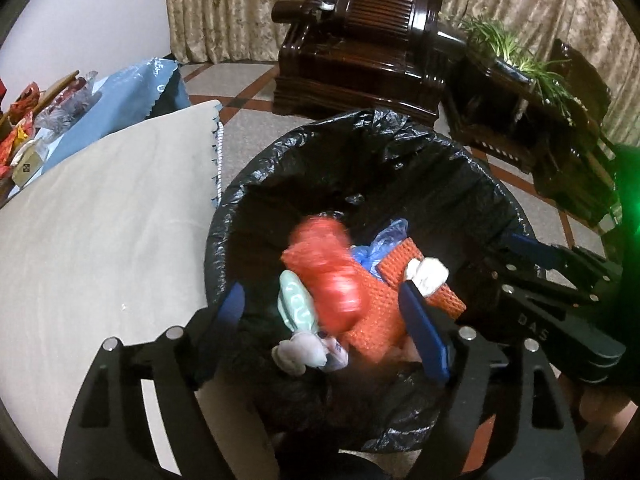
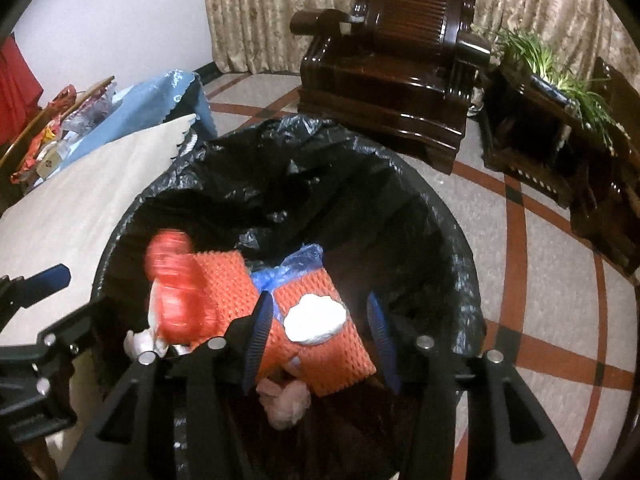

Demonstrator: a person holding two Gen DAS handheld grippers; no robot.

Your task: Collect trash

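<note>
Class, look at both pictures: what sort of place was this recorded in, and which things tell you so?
Probably a home living room: a carved dark wooden armchair before patterned curtains, and a potted plant on a wooden stand.

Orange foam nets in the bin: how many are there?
2: one orange foam net beside the red bag, another under the white wad. More may be buried.

Black angular left gripper (image 1: 324, 332), blue ribbed pads, silver screws, right gripper (image 2: 320, 340) alike
</note>
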